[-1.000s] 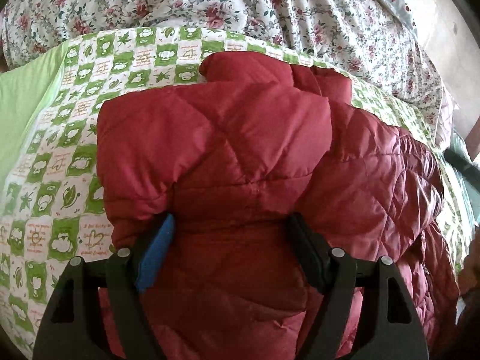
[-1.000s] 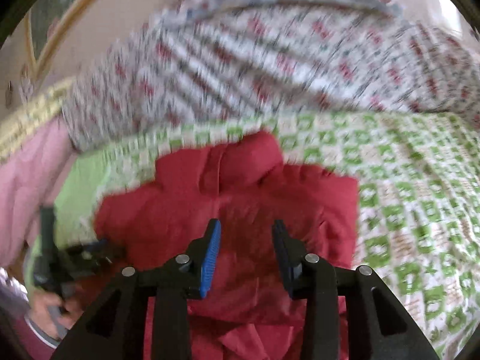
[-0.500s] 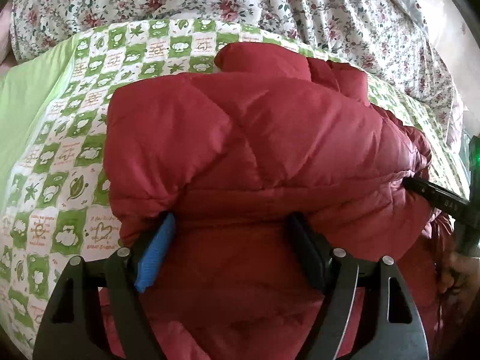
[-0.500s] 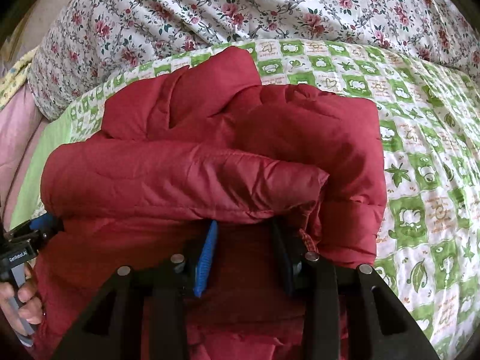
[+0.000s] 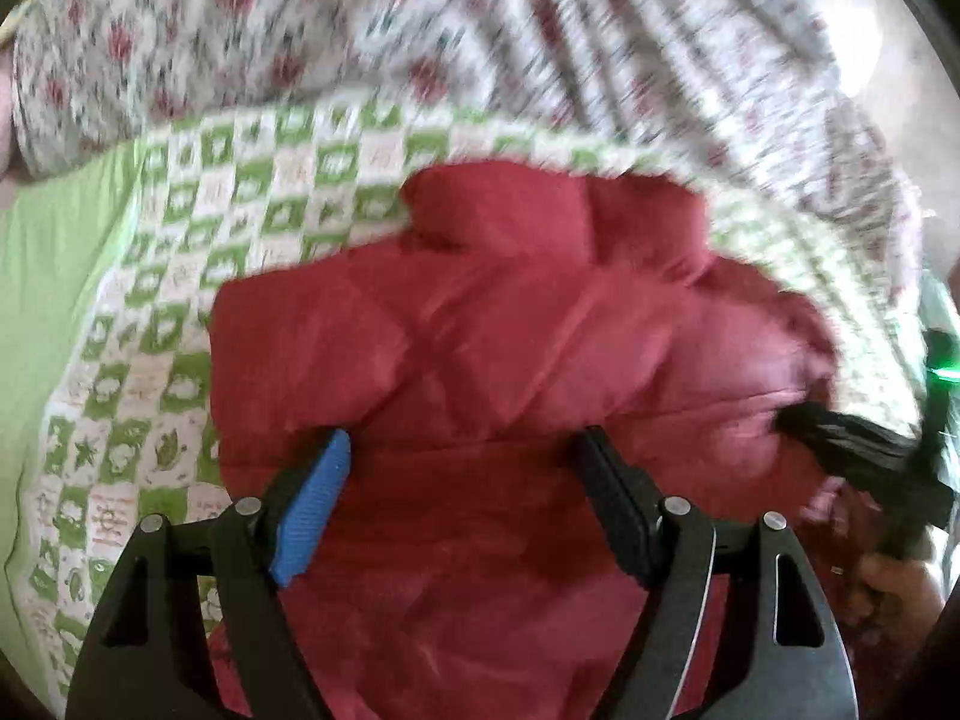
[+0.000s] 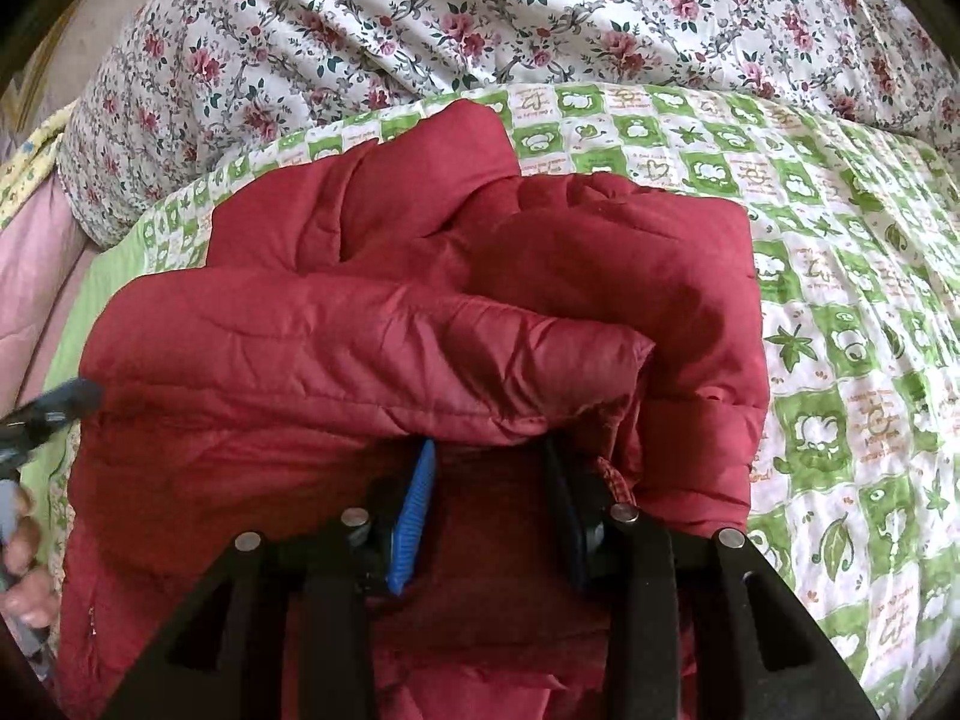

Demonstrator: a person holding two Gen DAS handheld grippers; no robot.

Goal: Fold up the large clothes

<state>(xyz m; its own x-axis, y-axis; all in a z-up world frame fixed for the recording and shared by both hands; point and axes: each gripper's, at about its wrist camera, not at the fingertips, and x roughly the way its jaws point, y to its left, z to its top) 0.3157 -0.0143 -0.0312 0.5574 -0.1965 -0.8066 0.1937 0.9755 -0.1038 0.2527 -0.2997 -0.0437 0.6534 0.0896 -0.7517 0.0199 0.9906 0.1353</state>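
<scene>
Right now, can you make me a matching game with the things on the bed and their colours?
Things:
1. puffy jacket
2. checked blanket
3. flowery sheet
4. pad on the right claw

Colours:
A. green and white squares
B. blue
C. dark red
D. white with pink roses

Pairs: 1-C, 2-A, 3-D, 4-B
</scene>
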